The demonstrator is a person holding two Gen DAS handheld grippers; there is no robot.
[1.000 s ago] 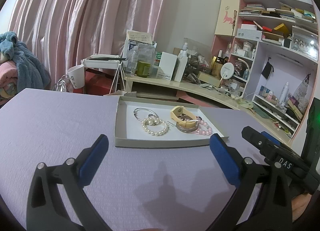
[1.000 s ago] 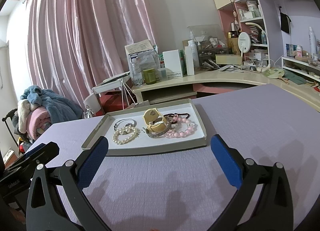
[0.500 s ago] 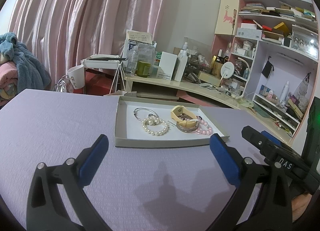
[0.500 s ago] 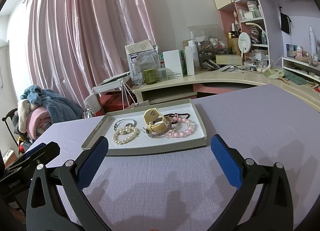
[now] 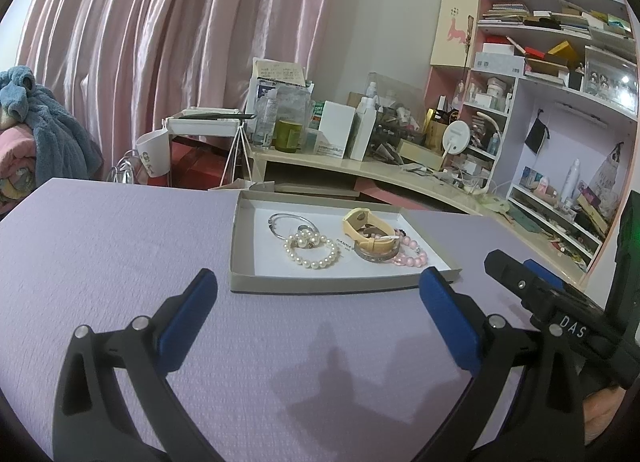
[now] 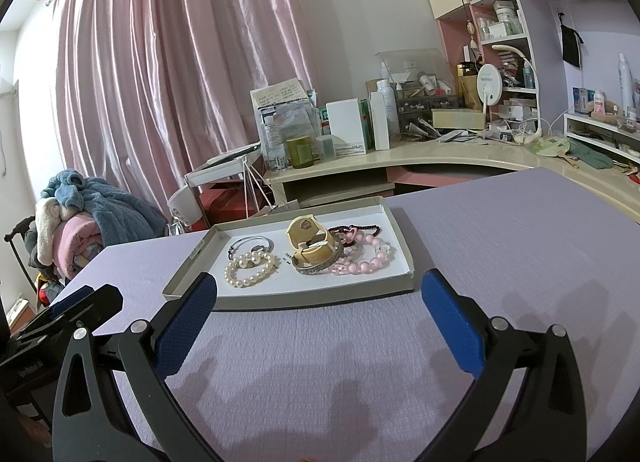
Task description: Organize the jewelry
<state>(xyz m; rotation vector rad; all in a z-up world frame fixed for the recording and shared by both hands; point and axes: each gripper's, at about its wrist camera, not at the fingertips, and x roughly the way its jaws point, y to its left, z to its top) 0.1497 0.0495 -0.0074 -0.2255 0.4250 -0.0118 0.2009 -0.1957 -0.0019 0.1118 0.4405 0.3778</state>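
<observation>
Both the left gripper (image 5: 318, 316) and right gripper (image 6: 320, 318) are held wide apart, nothing between them. The jewelry is kept in the tray (image 5: 320, 285) ahead; a dark bracelet (image 6: 362, 228) is half hidden behind the yellow watch (image 6: 310, 240)

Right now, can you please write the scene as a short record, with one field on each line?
surface: purple table
container: shallow cardboard tray, open, on the table
left part of tray: pearl bracelet touching a thin silver bangle
right part of tray: yellow watch lying on a wide silver bangle, pink bead bracelet, dark cord bracelet, all piled together
left gripper: open, holding nothing, short of the tray
right gripper: open, holding nothing, short of the tray
</observation>
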